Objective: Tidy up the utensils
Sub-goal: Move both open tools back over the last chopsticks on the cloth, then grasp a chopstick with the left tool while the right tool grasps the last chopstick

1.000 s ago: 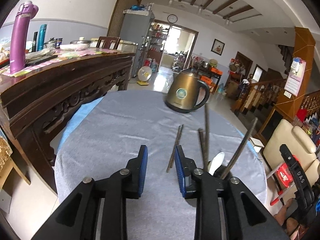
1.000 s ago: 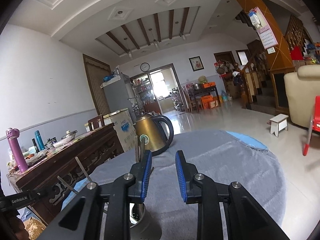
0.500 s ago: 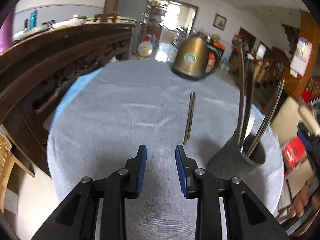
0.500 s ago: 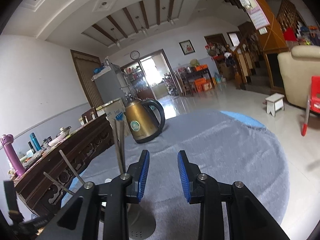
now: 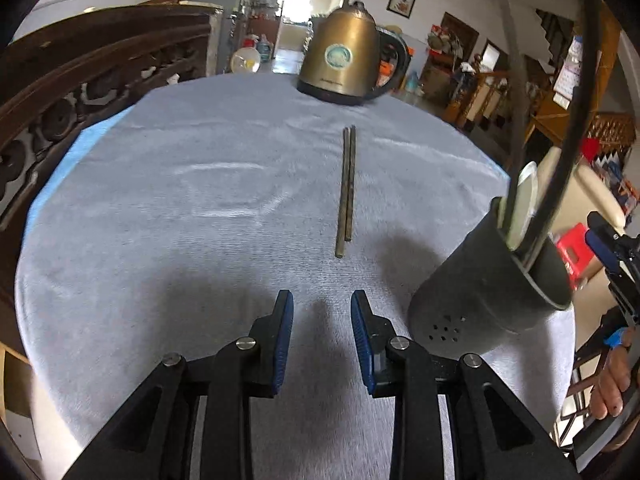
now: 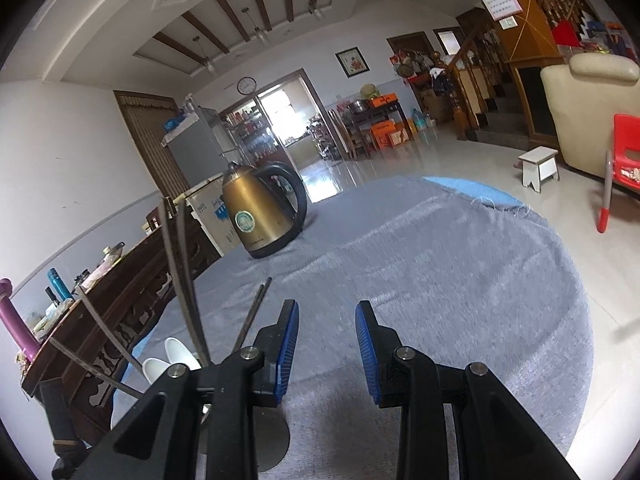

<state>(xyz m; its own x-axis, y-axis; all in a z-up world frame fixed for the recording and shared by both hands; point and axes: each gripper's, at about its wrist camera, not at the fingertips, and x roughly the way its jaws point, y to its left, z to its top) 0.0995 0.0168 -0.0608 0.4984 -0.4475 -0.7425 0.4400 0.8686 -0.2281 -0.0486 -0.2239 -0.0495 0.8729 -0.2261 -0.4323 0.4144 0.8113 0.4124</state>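
A pair of dark chopsticks (image 5: 346,190) lies side by side on the grey tablecloth (image 5: 200,184), pointing away from me; their far ends also show in the right wrist view (image 6: 256,312). My left gripper (image 5: 322,334) is open and empty, just short of their near ends. A dark utensil holder (image 5: 492,280) stands at the right with long utensils and white spoons (image 5: 524,204) in it. My right gripper (image 6: 327,344) is open and empty; the holder's utensils (image 6: 180,280) and spoons (image 6: 176,350) rise just left of it.
A gold electric kettle (image 5: 348,56) stands at the table's far side, also in the right wrist view (image 6: 260,216). A carved dark wood sideboard (image 5: 80,76) runs along the left. A red chair (image 6: 624,148) and cream armchair (image 6: 592,108) stand right of the table.
My left gripper has pulled back and shifted left, so the chopsticks now lie straight ahead and the holder sits to the right. My right gripper has tilted down and moved right of the holder.
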